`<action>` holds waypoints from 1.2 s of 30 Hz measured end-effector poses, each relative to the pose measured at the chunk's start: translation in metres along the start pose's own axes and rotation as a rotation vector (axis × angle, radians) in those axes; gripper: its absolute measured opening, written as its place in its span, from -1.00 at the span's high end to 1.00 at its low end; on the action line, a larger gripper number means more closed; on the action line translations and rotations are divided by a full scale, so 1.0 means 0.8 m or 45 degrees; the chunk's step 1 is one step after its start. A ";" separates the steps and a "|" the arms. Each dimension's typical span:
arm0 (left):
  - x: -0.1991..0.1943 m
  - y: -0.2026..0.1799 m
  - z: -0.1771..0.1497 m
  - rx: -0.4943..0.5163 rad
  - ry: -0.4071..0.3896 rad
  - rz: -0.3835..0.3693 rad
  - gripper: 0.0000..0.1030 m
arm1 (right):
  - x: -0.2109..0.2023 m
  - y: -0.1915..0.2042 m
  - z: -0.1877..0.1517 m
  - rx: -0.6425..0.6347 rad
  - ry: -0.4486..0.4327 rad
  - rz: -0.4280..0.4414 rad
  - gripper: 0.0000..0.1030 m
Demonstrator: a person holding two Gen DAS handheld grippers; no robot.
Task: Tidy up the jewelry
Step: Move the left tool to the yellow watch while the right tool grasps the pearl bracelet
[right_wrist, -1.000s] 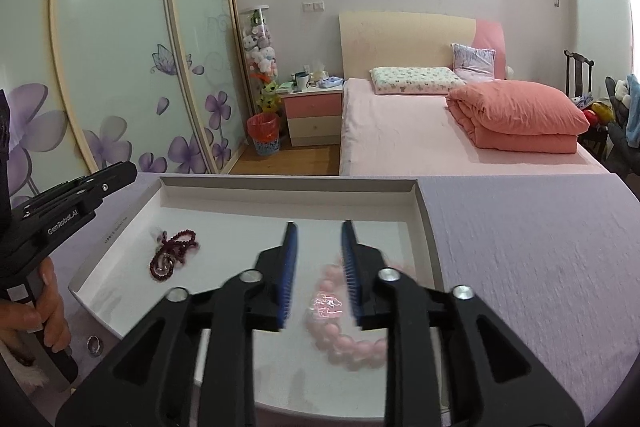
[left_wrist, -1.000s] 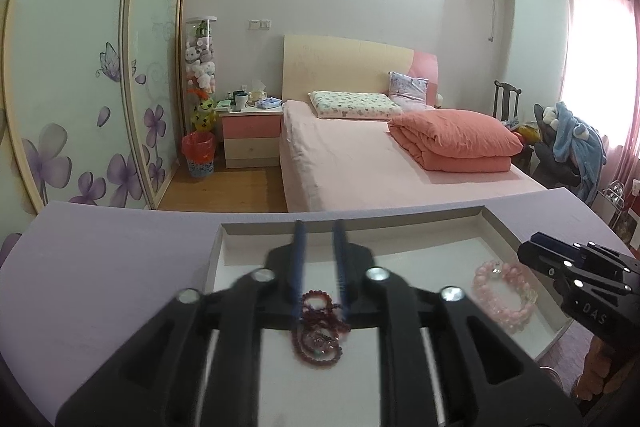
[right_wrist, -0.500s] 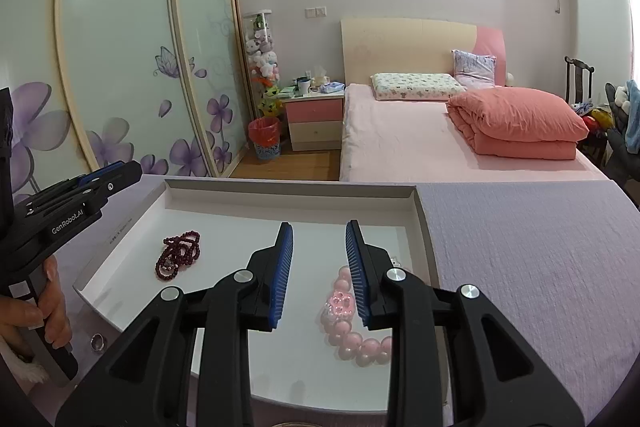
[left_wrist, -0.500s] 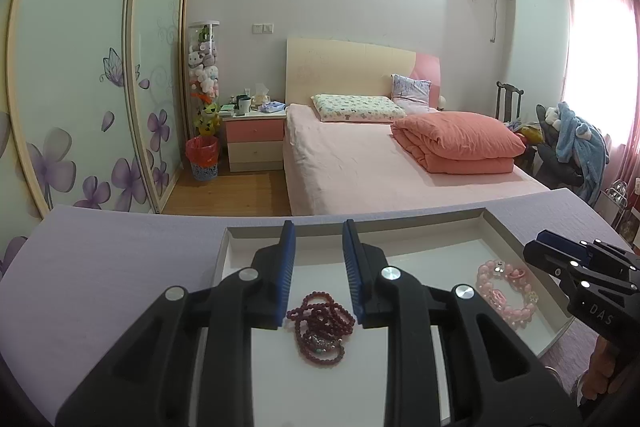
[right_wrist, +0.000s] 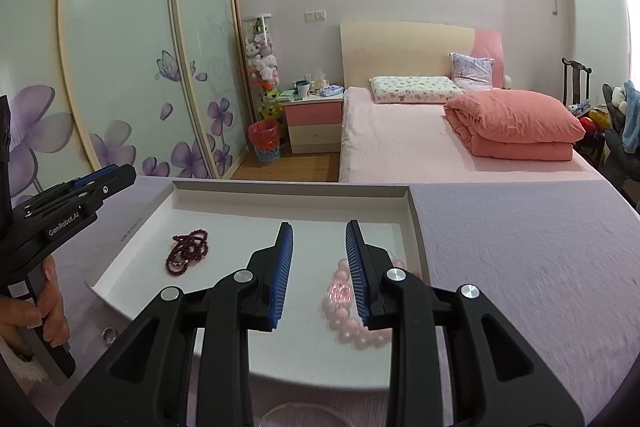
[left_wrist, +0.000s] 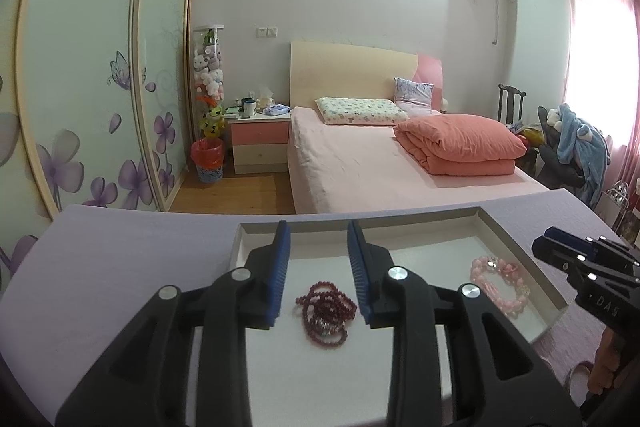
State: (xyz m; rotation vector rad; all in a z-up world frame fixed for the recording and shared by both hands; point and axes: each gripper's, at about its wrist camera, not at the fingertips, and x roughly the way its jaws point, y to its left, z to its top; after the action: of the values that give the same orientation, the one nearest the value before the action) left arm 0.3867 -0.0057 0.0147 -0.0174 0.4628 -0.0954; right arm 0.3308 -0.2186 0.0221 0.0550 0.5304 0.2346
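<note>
Your left hand-held gripper point(left_wrist: 318, 267) hangs over the white tray point(left_wrist: 520, 259) with its blue pads point(left_wrist: 280, 267) apart. Its jaws have just been opening, and nothing is clamped between them. The dark red bead bracelet point(left_wrist: 326, 315) lies loose on the tray floor below the gap, touching neither pad.

Your right hand-held gripper point(right_wrist: 320, 267) also stands open over the same tray point(right_wrist: 412, 227). The pink bead bracelet point(right_wrist: 352, 315) lies on the tray floor near the right wall, partly hidden behind the right pad point(right_wrist: 356, 267); no pad presses on it. In the right wrist view the dark red bead bracelet point(right_wrist: 188, 253) rests toward the tray's left side, well apart from the pink one.

The tray sits on the bench point(right_wrist: 520, 247), which carries a lilac cloth. Your left hand point(right_wrist: 36, 311) grips the handle at the left edge of the right wrist view.
</note>
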 end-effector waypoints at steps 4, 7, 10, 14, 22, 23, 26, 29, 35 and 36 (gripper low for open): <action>-0.038 -0.002 -0.005 0.027 -0.020 0.019 0.30 | -0.028 0.001 -0.012 0.001 0.006 0.007 0.44; -0.073 -0.002 -0.017 0.027 -0.032 0.025 0.24 | -0.061 0.003 -0.031 0.012 0.021 0.016 0.44; -0.110 0.001 -0.034 0.015 -0.036 0.032 0.17 | -0.092 0.007 -0.053 0.014 0.040 0.030 0.44; -0.154 0.006 -0.063 -0.008 -0.022 0.045 0.11 | -0.131 0.014 -0.086 0.021 0.077 0.054 0.44; -0.227 0.012 -0.122 -0.067 -0.003 0.074 0.00 | -0.181 0.044 -0.161 0.037 0.180 0.130 0.44; -0.231 0.012 -0.125 -0.073 -0.001 0.076 -0.01 | -0.182 0.048 -0.167 0.038 0.196 0.144 0.44; -0.241 0.008 -0.135 -0.085 0.005 0.077 -0.02 | -0.181 0.066 -0.183 0.030 0.247 0.190 0.44; -0.242 0.005 -0.138 -0.080 0.015 0.070 -0.02 | -0.174 0.082 -0.192 0.017 0.284 0.222 0.44; -0.236 -0.007 -0.140 -0.062 0.031 0.054 -0.02 | -0.159 0.102 -0.210 -0.038 0.360 0.179 0.50; -0.235 -0.010 -0.141 -0.058 0.037 0.050 -0.02 | -0.159 0.105 -0.210 -0.058 0.350 0.156 0.55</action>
State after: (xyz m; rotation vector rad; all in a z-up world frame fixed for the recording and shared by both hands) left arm 0.1685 0.0050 -0.0019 -0.0516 0.4937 -0.0464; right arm 0.1215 -0.1688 -0.0504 0.0109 0.7960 0.3772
